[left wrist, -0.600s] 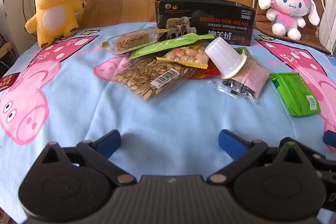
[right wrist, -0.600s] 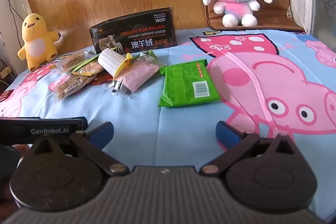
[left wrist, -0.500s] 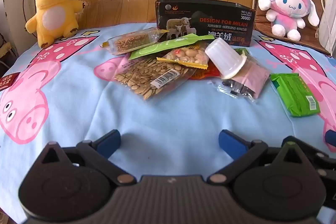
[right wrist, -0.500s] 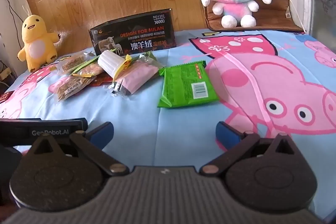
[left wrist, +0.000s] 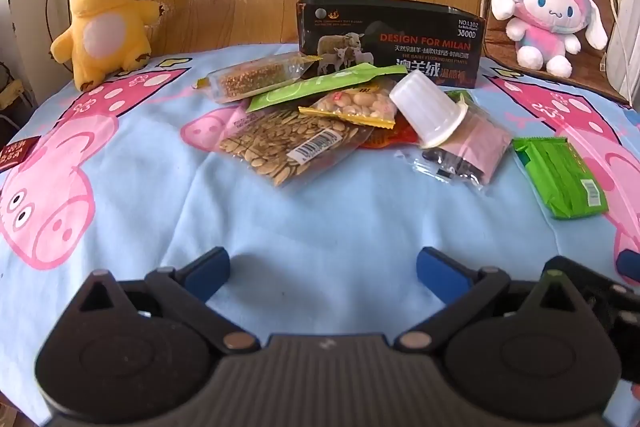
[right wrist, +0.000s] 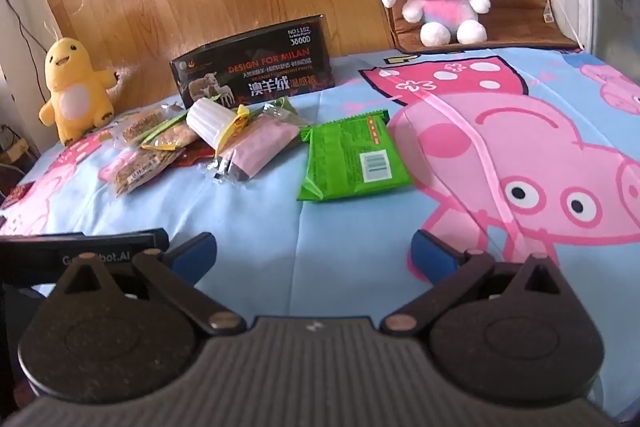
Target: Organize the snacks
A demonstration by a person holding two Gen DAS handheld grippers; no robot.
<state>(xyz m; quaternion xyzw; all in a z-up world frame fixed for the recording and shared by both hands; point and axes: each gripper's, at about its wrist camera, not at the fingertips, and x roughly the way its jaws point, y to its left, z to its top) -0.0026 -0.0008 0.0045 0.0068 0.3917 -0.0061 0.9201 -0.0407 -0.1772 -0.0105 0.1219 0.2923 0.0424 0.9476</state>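
Both your tongs, left (left wrist: 323, 267) and right (right wrist: 314, 251), gape fully wide with nothing between them. The snack pile (left wrist: 320, 131) lies on the blanket just before the black box (left wrist: 390, 43); the green packet (right wrist: 352, 159) sits to the box's right.

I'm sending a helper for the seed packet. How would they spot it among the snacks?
Find the black box standing at the back of the blue cloth. The snack pile lies before it; the seed packet is the pile's nearest, left-front piece, clear, showing pale flat seeds and a white barcode sticker.
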